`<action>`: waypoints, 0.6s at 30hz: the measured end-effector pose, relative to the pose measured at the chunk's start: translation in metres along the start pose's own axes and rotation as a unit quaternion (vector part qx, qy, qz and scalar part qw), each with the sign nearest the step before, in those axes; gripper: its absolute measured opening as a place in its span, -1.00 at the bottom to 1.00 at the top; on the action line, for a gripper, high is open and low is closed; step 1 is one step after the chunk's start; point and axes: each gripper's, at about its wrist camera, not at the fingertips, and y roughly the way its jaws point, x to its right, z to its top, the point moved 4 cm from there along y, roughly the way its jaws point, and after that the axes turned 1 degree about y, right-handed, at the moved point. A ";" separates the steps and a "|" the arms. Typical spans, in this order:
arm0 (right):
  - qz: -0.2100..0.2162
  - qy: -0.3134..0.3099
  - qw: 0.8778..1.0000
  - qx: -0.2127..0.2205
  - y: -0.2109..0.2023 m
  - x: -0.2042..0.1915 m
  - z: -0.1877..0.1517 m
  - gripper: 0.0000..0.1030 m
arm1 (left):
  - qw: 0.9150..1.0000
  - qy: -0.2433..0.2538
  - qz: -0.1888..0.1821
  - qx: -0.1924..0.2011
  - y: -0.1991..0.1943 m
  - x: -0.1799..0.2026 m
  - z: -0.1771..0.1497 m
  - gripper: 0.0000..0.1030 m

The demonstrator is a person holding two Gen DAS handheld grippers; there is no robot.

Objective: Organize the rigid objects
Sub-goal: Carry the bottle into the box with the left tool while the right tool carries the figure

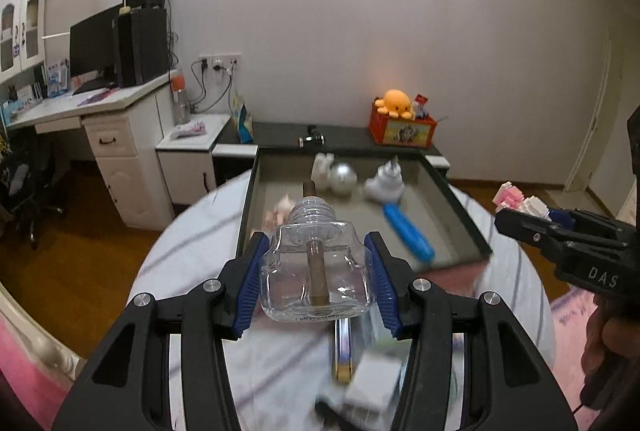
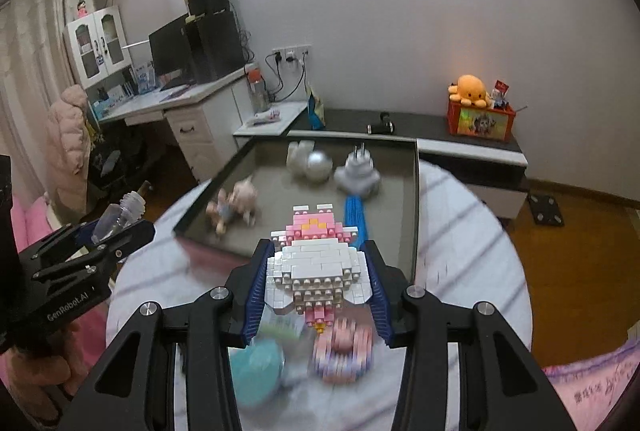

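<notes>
Two items are in hand at once; the left gripper (image 1: 316,271) is clamped on a clear square glass bottle with a ribbed neck and a brown wick tube (image 1: 316,263), pads bearing on its two flat side walls, and the right gripper (image 2: 316,279) is clamped on a pink and white toy figure built of small bricks (image 2: 316,263), pads against its white flanks; both loads are carried above the round worktop with a pale striped cloth (image 1: 192,255), just short of the near rim of the shallow dark-rimmed grey tray (image 1: 460,215).

Judgement on handling: the bottle looks stiff, smooth and breakable; the flat shoulders are the sound place to hold, the neck is not; a hard set-down could crack it. The brick figure appears light and rigid but jointed; squeezing across the broad white body is safest, since the pink top and lower legs may snap off.

The tray already holds a silver ball (image 1: 343,178), a white plug adapter (image 1: 386,183) and a blue-handled tool (image 1: 408,231); bare floor shows on its near left part in the left wrist view; a small doll (image 2: 232,207) lies in that corner in the right wrist view.
</notes>
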 end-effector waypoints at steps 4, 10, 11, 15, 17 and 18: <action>0.000 0.008 1.000 0.006 0.024 0.006 0.025 -0.12 | 1.000 0.003 0.001 0.017 0.024 0.004 0.026 -0.02; -0.002 0.027 1.000 0.001 0.067 0.018 0.046 -0.12 | 1.000 -0.002 0.005 0.023 0.067 0.006 0.048 -0.02; -0.004 0.029 1.000 0.000 0.074 0.020 0.047 -0.12 | 1.000 -0.004 0.005 0.023 0.073 0.006 0.050 -0.02; -0.013 0.034 0.999 -0.016 0.104 0.026 0.049 -0.12 | 1.000 -0.009 0.007 0.017 0.096 0.005 0.052 -0.02; -0.015 0.037 0.999 -0.028 0.117 0.028 0.046 -0.12 | 1.000 -0.010 0.006 0.005 0.112 0.007 0.049 -0.02; -0.017 0.037 0.999 -0.033 0.122 0.029 0.045 -0.12 | 1.000 -0.009 0.007 0.001 0.117 0.007 0.046 -0.02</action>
